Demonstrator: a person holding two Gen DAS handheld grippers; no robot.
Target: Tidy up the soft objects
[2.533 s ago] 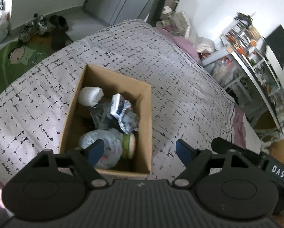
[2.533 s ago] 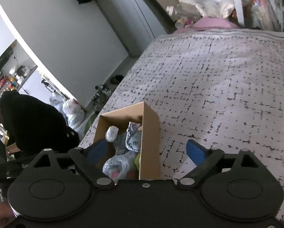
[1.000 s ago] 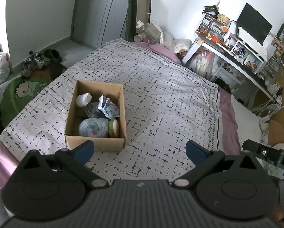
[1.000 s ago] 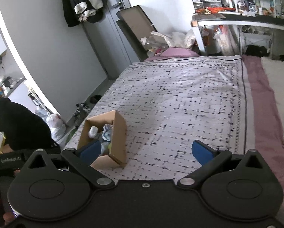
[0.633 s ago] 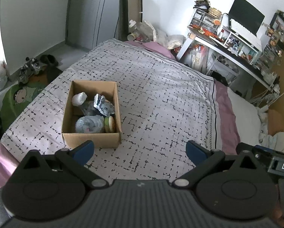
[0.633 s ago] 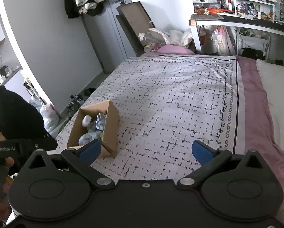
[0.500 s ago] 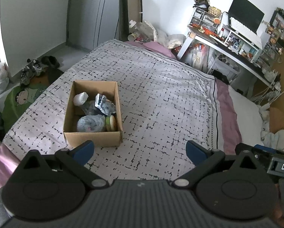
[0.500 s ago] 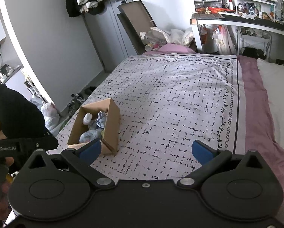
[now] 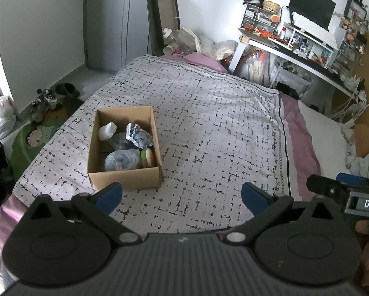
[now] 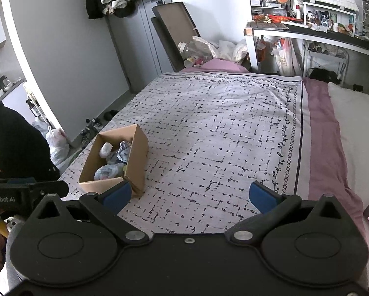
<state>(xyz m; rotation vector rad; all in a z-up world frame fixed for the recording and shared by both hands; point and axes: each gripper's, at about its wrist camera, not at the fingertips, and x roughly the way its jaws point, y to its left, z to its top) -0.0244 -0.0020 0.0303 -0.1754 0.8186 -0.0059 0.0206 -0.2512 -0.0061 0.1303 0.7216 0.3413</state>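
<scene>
- Both my grippers stand with jaws spread wide and nothing between them: the left gripper (image 9: 182,196) and the right gripper (image 10: 189,196) hang above the near edge of the bed.
- Beyond my left blue fingertips (image 9: 109,193) sits the cardboard box (image 9: 125,177) on the patterned bedspread (image 9: 209,128).
- Inside the box lie soft toys (image 9: 121,159), packed together: a grey-blue one nearest, a white one at the far corner.
- Further off, a cluttered desk (image 9: 295,49) lines the wall.

Bed (image 9: 221,133) open; only box (image 9: 125,180) in way at left
</scene>
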